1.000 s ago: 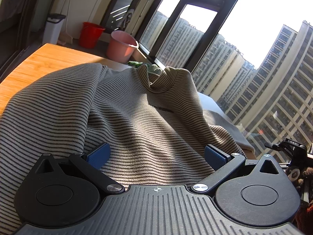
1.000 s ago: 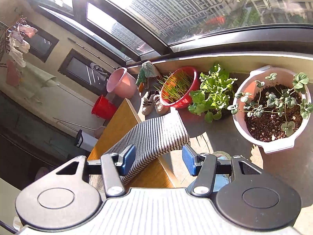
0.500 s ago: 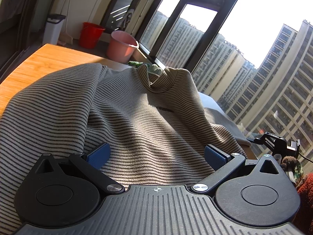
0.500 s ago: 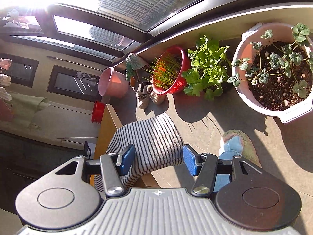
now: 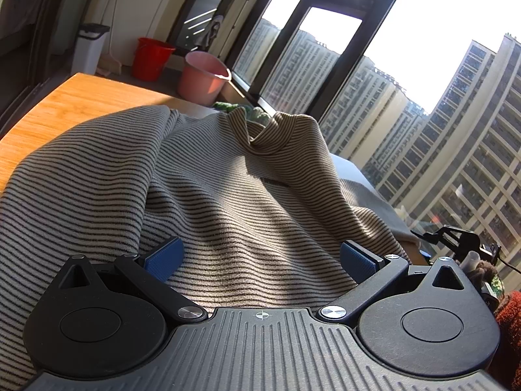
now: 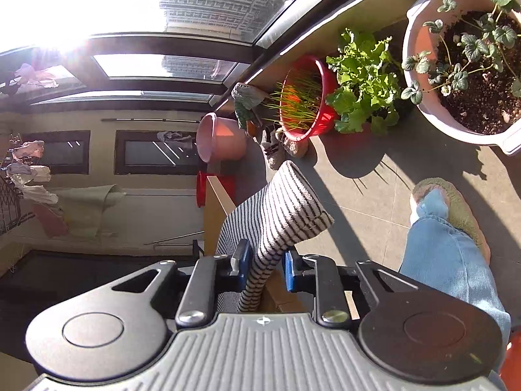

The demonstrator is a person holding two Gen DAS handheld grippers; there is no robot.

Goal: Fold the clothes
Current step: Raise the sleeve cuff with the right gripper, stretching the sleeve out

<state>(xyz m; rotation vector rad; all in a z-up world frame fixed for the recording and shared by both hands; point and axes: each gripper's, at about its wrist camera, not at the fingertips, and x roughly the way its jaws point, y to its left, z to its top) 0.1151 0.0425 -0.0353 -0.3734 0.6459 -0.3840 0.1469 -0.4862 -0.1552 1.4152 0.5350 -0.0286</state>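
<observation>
A beige sweater with thin dark stripes (image 5: 202,176) lies spread over the wooden table (image 5: 71,101), its collar toward the window. My left gripper (image 5: 260,257) hovers low over the sweater's body, open wide, with cloth under it but nothing pinched. In the right wrist view one striped sleeve (image 6: 289,208) hangs off the table's edge (image 6: 218,202). My right gripper (image 6: 263,265) is closing on that sleeve; the blue pads (image 6: 241,260) squeeze the cloth into a narrow bunch, and the cuff sticks out beyond them.
A pink bucket (image 5: 203,78) and a red bucket (image 5: 151,58) stand on the floor past the table. Potted plants (image 6: 364,81) and a white planter (image 6: 462,65) line the window sill. A person's jeans leg and slipper (image 6: 449,208) are at the right.
The right gripper dropped, rolled and went from open around the sleeve to pinching it. The left gripper and the sweater's body have not moved.
</observation>
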